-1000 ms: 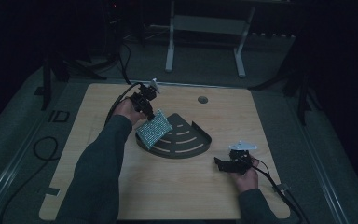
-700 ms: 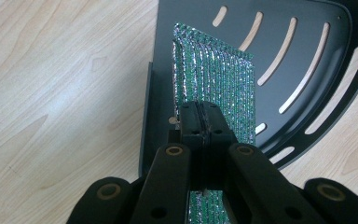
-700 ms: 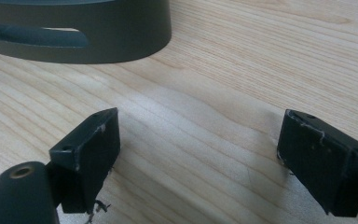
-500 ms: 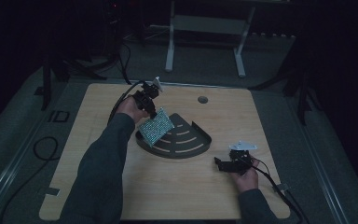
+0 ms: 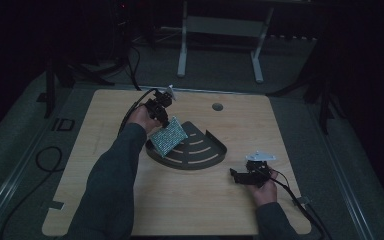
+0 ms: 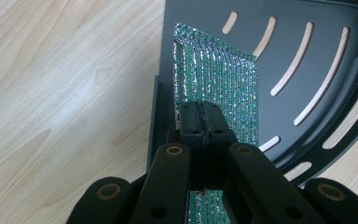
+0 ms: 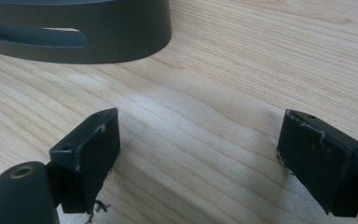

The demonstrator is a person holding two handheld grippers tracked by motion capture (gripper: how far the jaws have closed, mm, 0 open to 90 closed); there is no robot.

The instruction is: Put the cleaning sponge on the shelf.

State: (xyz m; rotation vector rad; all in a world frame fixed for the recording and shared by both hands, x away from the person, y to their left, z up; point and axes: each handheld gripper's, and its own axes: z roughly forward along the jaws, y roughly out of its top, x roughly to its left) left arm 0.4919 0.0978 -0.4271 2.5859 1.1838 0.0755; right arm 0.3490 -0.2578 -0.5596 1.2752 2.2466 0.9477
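Left gripper [image 5: 161, 111]: seen in the upper left of the table in the high view; in the left gripper view its jaws [image 6: 200, 122] are clenched together on the top edge of the green sponge cloth.
Green sponge cloth [image 6: 216, 88]: a glittery, ribbed green sheet, held tilted over the left part of the dark tray; in the high view [image 5: 167, 135] it is seen leaning just below the left gripper.
Dark tray [image 5: 207, 155]: a quarter-round slotted shelf placed near the middle of the table; in the left gripper view [image 6: 307, 60] the curved slots are seen at the upper right, with wood visible through them.
Right gripper [image 5: 237, 176]: seen at the lower right of the high view, well apart from the cloth; its jaws [image 7: 196, 158] are spread wide over bare wood, with nothing between them.
Tray wall [image 7: 74, 32]: seen in the upper left of the right gripper view, near the jaws but apart from them.
Table [image 5: 280, 130]: light wood, with a small round hole [image 5: 217, 106] at the upper centre.
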